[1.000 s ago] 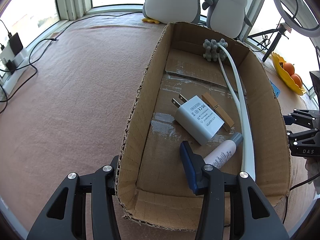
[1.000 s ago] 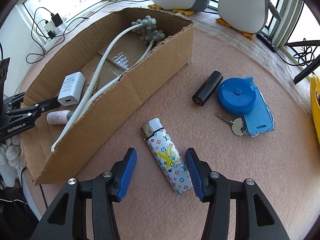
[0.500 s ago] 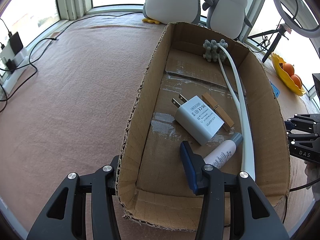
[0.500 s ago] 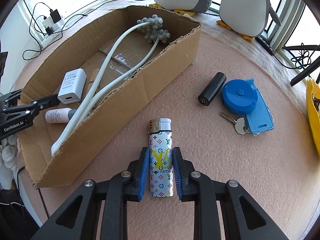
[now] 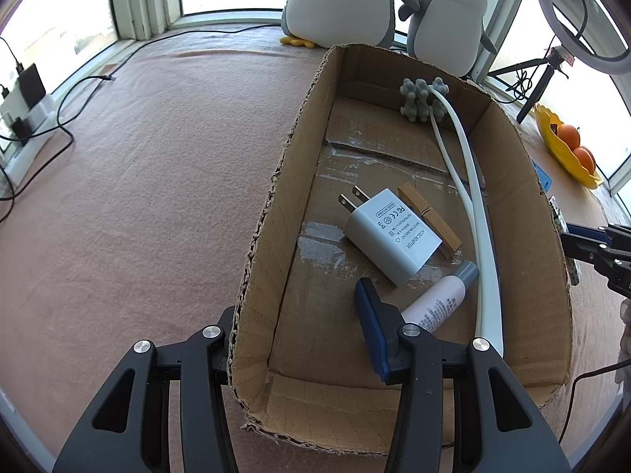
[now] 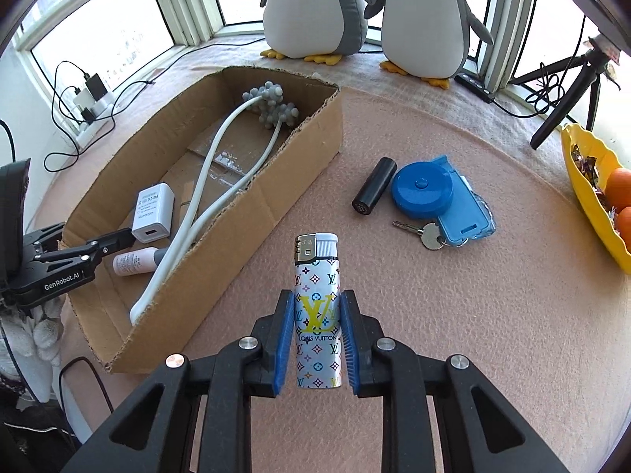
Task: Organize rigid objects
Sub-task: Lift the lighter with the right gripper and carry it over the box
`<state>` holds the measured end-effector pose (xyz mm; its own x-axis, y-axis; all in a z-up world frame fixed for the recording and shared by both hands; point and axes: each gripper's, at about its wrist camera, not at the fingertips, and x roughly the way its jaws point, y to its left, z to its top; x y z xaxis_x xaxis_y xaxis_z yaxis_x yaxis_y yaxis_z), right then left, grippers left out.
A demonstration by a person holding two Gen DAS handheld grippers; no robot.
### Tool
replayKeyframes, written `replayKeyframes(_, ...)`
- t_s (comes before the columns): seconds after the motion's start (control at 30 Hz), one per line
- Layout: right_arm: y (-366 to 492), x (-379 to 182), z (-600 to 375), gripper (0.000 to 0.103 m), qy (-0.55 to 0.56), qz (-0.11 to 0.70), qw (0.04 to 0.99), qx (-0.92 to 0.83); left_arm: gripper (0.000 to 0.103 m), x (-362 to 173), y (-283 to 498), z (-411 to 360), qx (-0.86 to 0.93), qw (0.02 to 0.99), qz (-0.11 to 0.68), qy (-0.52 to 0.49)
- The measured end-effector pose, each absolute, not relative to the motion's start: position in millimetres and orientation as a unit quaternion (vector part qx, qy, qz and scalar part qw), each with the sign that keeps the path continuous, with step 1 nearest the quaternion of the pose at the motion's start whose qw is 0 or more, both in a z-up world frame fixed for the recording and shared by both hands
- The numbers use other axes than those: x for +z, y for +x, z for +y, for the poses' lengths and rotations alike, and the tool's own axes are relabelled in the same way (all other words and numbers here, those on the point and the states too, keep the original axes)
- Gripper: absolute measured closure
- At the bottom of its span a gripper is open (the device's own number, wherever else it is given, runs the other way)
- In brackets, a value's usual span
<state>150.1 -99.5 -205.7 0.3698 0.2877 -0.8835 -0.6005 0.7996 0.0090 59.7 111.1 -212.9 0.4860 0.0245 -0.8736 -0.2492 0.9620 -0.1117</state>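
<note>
A bench (image 6: 453, 339) covered in pinkish felt sits in a bright window bay, two plush penguins (image 6: 370, 8) at its far edge. The largest thing on it is a shallow cardboard box (image 5: 508, 213) already holding a white hoop with a grey knobbly end (image 5: 473, 205), a white charger (image 5: 388, 232), a small tube (image 5: 437, 301) and a wooden clothespin (image 5: 430, 218). The left gripper (image 5: 299, 337) straddles the box's near left wall, its fingers narrow and steadying it. The right gripper (image 6: 317, 339) has its fingers pressed on both sides of the patterned lighter (image 6: 317, 315), which hangs clear of the felt beside the box. This looks like the carry step; next the lighter should pass over the near wall and be released onto bare cardboard. A black cylinder (image 6: 372, 193), blue tape measure (image 6: 424, 193) and key (image 6: 420, 232) remain outside.
</note>
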Motion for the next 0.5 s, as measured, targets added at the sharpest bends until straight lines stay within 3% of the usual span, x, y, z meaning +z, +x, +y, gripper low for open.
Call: replayKeyframes(0.5,146.0,-156.3,-57.2,0.082,-0.117,0.432,0.846,0.288,0.057,-211.9,60.5,109.5,0.08,0.855,0.501,-0.111)
